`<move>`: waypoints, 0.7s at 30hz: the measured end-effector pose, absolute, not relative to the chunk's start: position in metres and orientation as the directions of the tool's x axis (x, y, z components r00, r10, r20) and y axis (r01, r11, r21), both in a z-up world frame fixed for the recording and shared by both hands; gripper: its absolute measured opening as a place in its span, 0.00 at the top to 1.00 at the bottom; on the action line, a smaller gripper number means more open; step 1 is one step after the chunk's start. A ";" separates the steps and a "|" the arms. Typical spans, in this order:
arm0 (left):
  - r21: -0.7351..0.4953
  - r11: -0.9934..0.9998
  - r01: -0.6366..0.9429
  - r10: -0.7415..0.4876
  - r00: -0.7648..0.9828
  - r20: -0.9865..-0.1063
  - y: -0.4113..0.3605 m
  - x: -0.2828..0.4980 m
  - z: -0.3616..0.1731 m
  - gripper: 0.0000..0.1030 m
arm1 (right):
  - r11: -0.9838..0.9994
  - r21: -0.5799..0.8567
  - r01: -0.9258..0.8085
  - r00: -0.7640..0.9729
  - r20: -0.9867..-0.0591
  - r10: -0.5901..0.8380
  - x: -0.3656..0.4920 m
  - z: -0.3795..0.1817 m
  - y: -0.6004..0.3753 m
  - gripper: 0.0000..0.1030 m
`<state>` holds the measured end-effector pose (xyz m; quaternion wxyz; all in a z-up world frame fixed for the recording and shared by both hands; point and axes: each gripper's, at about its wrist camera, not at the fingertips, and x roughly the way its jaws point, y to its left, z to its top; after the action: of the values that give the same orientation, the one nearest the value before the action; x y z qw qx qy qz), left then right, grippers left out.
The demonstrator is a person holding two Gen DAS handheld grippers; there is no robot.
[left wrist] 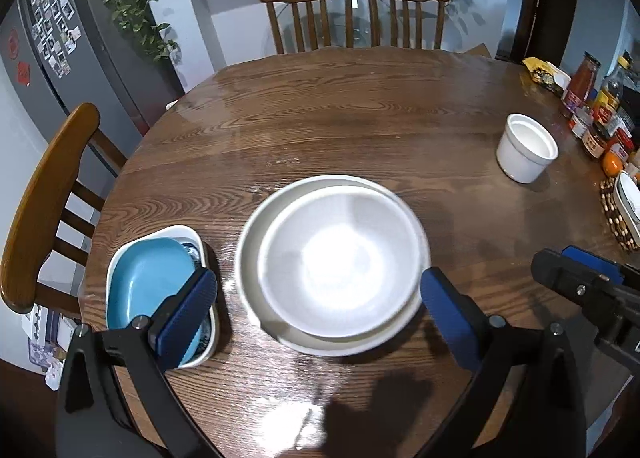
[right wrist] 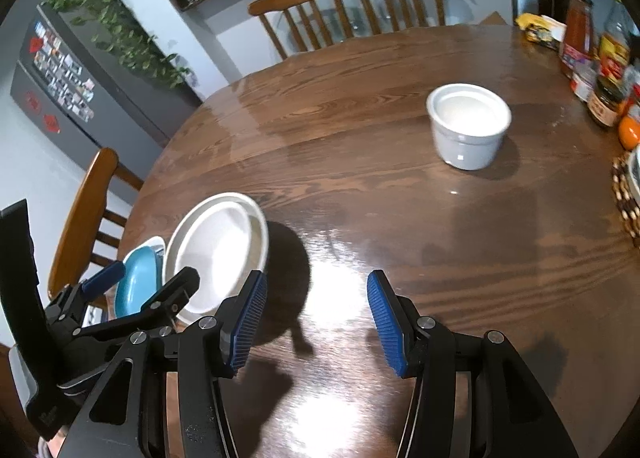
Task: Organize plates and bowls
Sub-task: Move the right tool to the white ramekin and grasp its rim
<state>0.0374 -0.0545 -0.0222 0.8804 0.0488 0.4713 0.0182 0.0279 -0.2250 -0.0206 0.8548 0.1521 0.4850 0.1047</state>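
White bowl (left wrist: 340, 262): round, glossy ceramic, nested in a wider white plate (left wrist: 256, 242), lower centre of the left wrist view, on a round wooden table (left wrist: 340, 118) with pronounced grain. Left gripper (left wrist: 318, 300): ribbed blue pads spread wide either side of the bowl, holding nothing. Blue dish (left wrist: 148, 282): rounded-rectangular, matte, stacked inside a white dish (left wrist: 188, 232), lower left. White ramekin (right wrist: 468, 124): straight-walled, glazed, upper right of the right wrist view, well apart from the stack. Right gripper (right wrist: 316, 322): jaws apart, empty, over bare tabletop.
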 end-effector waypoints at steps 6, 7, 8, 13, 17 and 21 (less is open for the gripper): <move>0.084 0.995 0.050 0.043 0.553 -0.832 -0.081 0.035 -0.024 0.01 | 0.937 0.347 0.033 0.520 -0.807 0.281 0.018 -0.023 -0.261 0.48; 0.081 0.995 0.057 0.036 0.553 -0.832 -0.086 0.035 -0.024 0.01 | 0.938 0.342 0.048 0.522 -0.810 0.268 0.016 -0.023 -0.269 0.48; 0.076 0.995 0.068 0.026 0.556 -0.831 -0.093 0.035 -0.024 0.01 | 0.939 0.338 0.063 0.525 -0.811 0.257 0.014 -0.023 -0.277 0.48; 0.066 0.992 0.108 -0.006 0.563 -0.827 -0.116 0.033 -0.024 0.01 | 0.940 0.314 0.133 0.536 -0.820 0.198 0.012 -0.022 -0.317 0.48; 0.075 0.989 0.125 -0.010 0.569 -0.822 -0.130 0.034 -0.025 0.01 | 0.935 0.309 0.174 0.547 -0.820 0.169 0.020 -0.022 -0.344 0.48; 0.075 0.991 0.114 -0.004 0.573 -0.820 -0.135 0.038 -0.027 0.01 | 0.937 0.308 0.166 0.554 -0.815 0.170 0.049 -0.020 -0.358 0.48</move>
<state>0.0381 -0.1351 -0.0272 0.8848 0.0597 0.4610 -0.0332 0.0486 -0.3581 -0.0201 0.8634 0.1779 0.4722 0.0010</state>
